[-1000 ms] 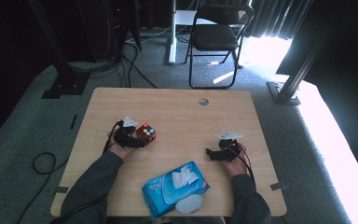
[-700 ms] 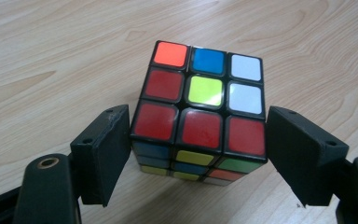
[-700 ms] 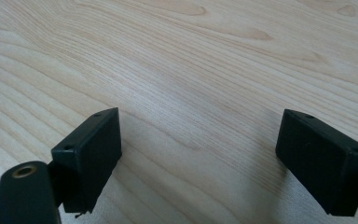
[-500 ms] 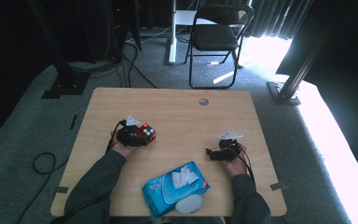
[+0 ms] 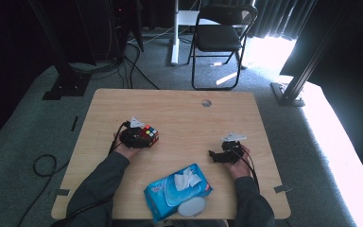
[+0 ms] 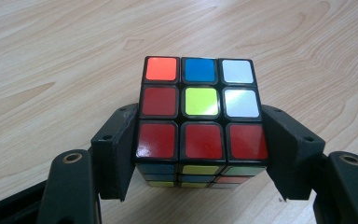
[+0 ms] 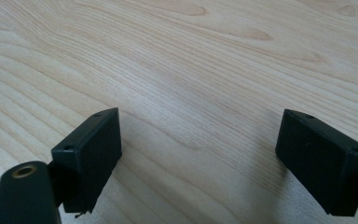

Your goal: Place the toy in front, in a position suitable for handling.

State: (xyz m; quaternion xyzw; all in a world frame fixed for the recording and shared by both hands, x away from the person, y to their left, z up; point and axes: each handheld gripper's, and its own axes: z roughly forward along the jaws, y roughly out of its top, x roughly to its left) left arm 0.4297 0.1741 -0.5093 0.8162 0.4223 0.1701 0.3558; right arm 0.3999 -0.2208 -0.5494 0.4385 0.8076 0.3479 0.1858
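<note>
A scrambled Rubik's cube (image 5: 150, 133) (image 6: 200, 100) rests on the wooden table (image 5: 194, 113), left of centre. My left gripper (image 5: 146, 137) (image 6: 200, 154) has just been closing on it. Both black pads (image 6: 119, 154) now lie flush against the cube's two sides, at its near row of red squares. To the right, my right gripper (image 5: 212, 155) (image 7: 200, 149) rests low over bare wood. Its jaws stand wide apart with nothing between them.
A blue pack of wet wipes (image 5: 177, 189) with a tissue sticking out lies near the front edge, between the forearms, with a white oval lid (image 5: 192, 206) beside it. The table has a small round hole (image 5: 206, 102) at the back. A folding chair (image 5: 220, 38) stands beyond the table.
</note>
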